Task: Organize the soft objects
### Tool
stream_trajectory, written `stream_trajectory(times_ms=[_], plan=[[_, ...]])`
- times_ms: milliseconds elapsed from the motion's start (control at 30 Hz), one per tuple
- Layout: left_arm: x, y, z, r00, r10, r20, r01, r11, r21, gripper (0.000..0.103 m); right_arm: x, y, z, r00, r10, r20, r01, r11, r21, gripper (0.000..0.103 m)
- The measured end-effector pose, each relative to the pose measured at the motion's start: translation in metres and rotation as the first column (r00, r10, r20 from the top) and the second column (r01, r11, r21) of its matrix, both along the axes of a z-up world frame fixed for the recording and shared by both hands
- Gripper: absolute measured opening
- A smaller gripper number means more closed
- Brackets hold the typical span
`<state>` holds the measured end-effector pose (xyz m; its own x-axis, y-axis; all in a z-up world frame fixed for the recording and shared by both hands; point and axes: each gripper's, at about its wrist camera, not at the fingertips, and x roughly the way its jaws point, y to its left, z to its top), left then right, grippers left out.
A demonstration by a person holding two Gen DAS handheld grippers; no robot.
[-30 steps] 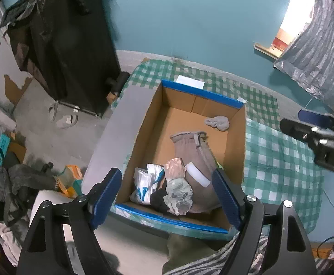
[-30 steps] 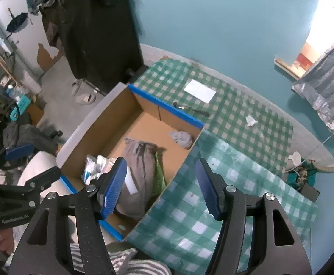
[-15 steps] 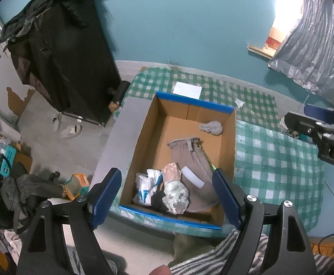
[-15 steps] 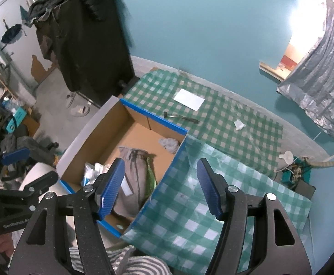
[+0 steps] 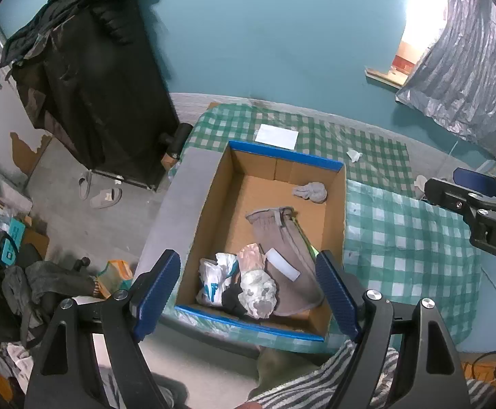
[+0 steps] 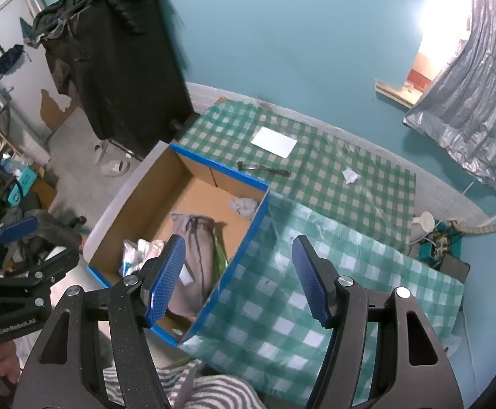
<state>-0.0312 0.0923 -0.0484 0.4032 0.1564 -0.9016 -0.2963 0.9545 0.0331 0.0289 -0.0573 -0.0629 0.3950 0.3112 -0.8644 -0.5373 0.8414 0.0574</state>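
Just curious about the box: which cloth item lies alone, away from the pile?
The small grey bundle in the far corner of the cardboard box; the rest crowd the near end.

Cluttered home room. Slippers (image 5: 101, 193) on the floor at left, clothes rack (image 5: 88, 78) upper left, checked tablecloth (image 6: 316, 177) at centre. Teal wall (image 5: 282, 34) fills the top.

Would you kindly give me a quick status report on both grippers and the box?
Left gripper open, empty, above cardboard box. Right gripper open, empty. Soft items inside box. Nothing in the way.
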Motion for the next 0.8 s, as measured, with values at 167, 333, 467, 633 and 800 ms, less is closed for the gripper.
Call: stream_trajectory(times_ms=[167, 333, 467, 633, 800], plan=[[0.0002, -0.0035, 0.0017, 1.0, -0.005, 0.001, 0.005, 1.0, 0.007, 0.083, -0.0003, -0.0002, 0.0002, 1.0, 0.001, -0.001, -0.001, 1.0, 0.0, 0.065], [-0.0005, -0.0044, 0.0015, 1.0, -0.005, 0.0, 0.005, 1.0, 0.007, 0.083, -0.0013, 0.0, 0.0003, 1.0, 0.0, -0.001, 0.0, 1.0, 0.001, 0.065], [-0.0008, -0.0049, 0.0013, 1.0, -0.005, 0.0, 0.005, 1.0, 0.006, 0.083, -0.0015, -0.0001, -0.0002, 1.0, 0.001, -0.003, -0.001, 1.0, 0.0, 0.065], [-0.0006, -0.0044, 0.0024, 1.0, -0.005, -0.004, 0.005, 1.0, 0.003, 0.083, -0.0013, -0.0009, -0.0001, 1.0, 0.003, -0.003, -0.003, 1.0, 0.0, 0.065], [-0.0008, -0.0041, 0.0023, 1.0, -0.007, -0.007, 0.007, 1.0, 0.005, 0.083, -0.0011, -0.0008, -0.0001, 1.0, 0.001, -0.002, -0.001, 1.0, 0.0, 0.065]])
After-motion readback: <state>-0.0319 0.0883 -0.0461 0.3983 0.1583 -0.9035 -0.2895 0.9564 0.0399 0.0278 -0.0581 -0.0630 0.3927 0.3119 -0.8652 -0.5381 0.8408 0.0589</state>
